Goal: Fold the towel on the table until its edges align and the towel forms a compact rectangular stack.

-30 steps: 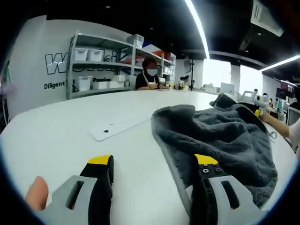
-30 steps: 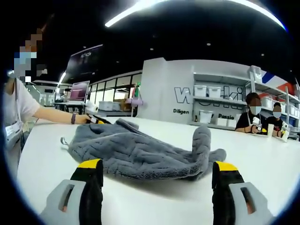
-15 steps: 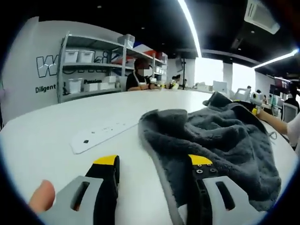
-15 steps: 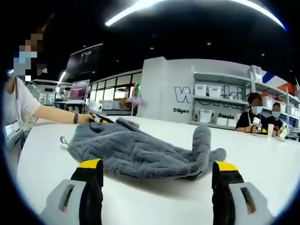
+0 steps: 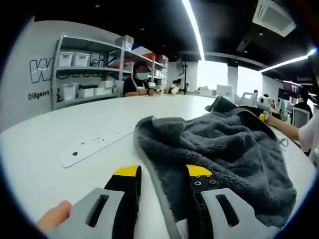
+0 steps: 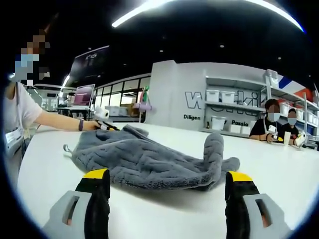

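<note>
A dark grey towel (image 5: 224,144) lies rumpled on the white table (image 5: 50,134). In the left gripper view its near edge runs down between the jaws of my left gripper (image 5: 163,172), which stands open with a narrowed gap, low over the table. In the right gripper view the towel (image 6: 144,162) is spread ahead with one corner standing up at the right. My right gripper (image 6: 167,177) is wide open, short of the towel's near edge and holding nothing.
A flat white strip (image 5: 94,144) lies on the table left of the towel. A person's hand (image 6: 87,125) with a gripper reaches to the towel's far side. Shelves with bins (image 5: 84,64) and seated people stand beyond the table.
My left gripper has moved closer along the towel's edge and its jaws have drawn nearer together around that edge. The right gripper has held still, wide open.
</note>
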